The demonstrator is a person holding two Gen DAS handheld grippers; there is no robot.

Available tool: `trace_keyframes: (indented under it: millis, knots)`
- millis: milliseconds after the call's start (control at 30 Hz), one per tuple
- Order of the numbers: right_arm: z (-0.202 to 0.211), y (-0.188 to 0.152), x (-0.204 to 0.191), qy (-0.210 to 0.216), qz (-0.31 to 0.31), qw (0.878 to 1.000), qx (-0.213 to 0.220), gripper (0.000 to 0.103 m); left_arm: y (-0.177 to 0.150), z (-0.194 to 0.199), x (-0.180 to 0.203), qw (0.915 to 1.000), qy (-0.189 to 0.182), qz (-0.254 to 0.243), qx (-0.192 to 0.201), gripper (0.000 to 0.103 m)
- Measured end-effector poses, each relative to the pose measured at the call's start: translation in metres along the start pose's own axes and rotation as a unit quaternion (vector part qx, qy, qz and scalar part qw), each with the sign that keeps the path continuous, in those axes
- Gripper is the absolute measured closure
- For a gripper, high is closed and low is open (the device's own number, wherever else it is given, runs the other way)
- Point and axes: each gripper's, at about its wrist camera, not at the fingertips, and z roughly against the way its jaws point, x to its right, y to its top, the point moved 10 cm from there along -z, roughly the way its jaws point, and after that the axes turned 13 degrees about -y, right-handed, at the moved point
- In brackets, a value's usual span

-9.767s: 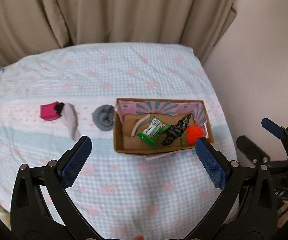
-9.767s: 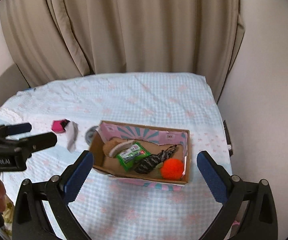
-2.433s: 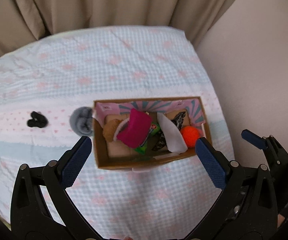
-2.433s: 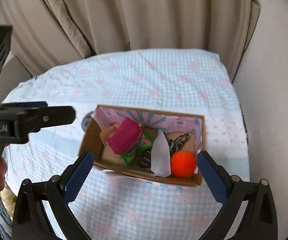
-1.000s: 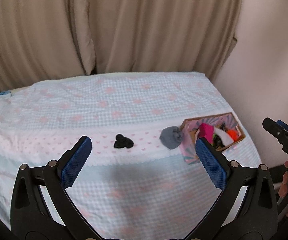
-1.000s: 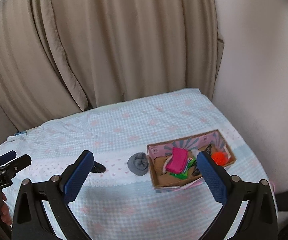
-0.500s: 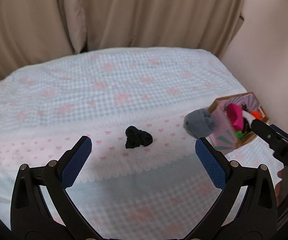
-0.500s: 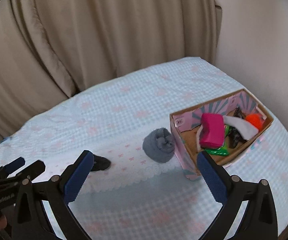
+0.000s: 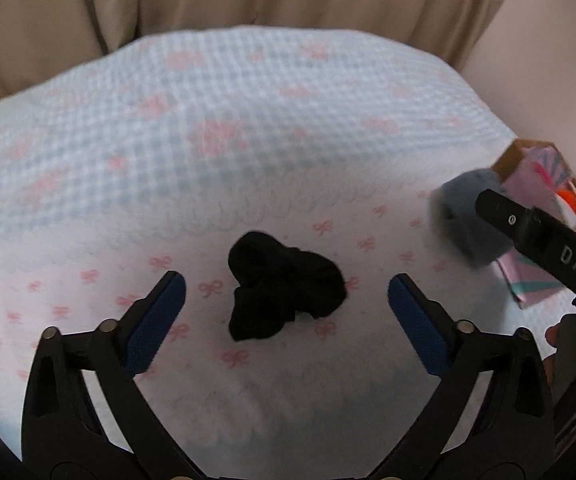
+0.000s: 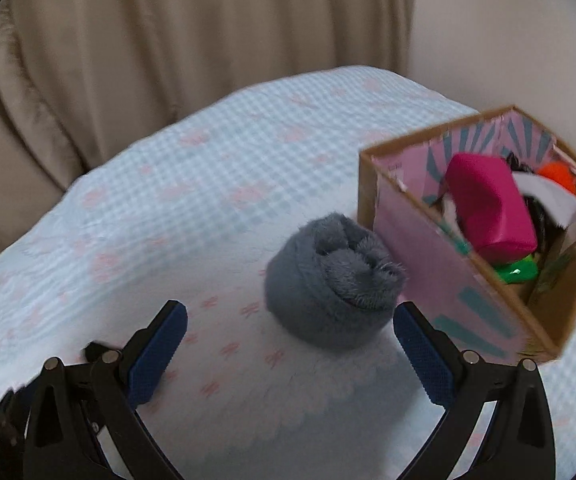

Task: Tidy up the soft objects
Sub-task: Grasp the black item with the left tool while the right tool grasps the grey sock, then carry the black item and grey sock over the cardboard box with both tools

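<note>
Left gripper point(image 9: 286, 294) jaws wide but closing, pads touching nothing, pitched steeply down at the black sock point(image 9: 283, 286) crumpled on the checked bedsheet point(image 9: 215, 112) just ahead of the tips, roughly centred between them. Right gripper point(image 10: 290, 326) jaws wide and empty, also angled down, the rolled grey sock point(image 10: 330, 286) ahead of the tips and nearer the right finger, not touched. The grey sock sits just beside the cardboard box point(image 10: 448, 276), which holds a pink pouch point(image 10: 488, 208), a white cloth point(image 10: 548, 196), an orange ball point(image 10: 558, 174) and a green packet point(image 10: 516, 272); beige curtain point(image 10: 167, 40) behind the bed.
</note>
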Motion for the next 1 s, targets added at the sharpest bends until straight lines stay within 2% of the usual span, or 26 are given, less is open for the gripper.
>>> trace_keyframes:
  millis: [167,300,333,400,467,533,633,733,1000]
  knots:
    - [-0.036,-0.004,0.011,-0.028,-0.056,0.998,-0.017,0.000,-0.009,-0.026,-0.011,0.9998,0.004,0.021,0.001,0.006]
    - [-0.052,-0.001,0.021,-0.036,-0.083,0.996,-0.021,0.001,-0.008,-0.032,-0.010,0.9997,0.023,0.000,0.009,0.006]
    - [-0.054,0.001,0.022,-0.035,-0.086,0.995,-0.021,0.003,-0.008,-0.032,-0.010,0.9996,0.028,-0.004,0.009,0.010]
    - [-0.057,0.002,0.022,-0.021,-0.093,0.995,-0.027,0.019,-0.008,-0.033,-0.010,0.9991,0.039,-0.012,0.008,0.020]
    - [-0.061,0.002,0.022,-0.020,-0.084,0.996,-0.034,0.028,-0.007,-0.033,-0.011,0.9987,0.047,-0.016,0.008,0.031]
    - [-0.062,0.001,0.023,-0.013,-0.083,0.996,-0.036,0.033,-0.007,-0.032,-0.012,0.9980,0.057,-0.024,0.009,0.054]
    - [-0.060,-0.001,0.025,-0.002,-0.080,0.996,-0.039,0.043,-0.007,-0.028,-0.018,0.9976,0.066,-0.022,0.009,0.076]
    - [-0.056,-0.001,0.027,0.016,-0.079,0.996,-0.039,0.050,-0.006,-0.024,-0.023,0.9978,0.065,-0.011,0.006,0.084]
    - [-0.024,0.007,0.032,0.035,-0.065,0.997,-0.026,0.052,0.004,0.007,-0.018,0.9978,0.064,0.000,0.013,0.084]
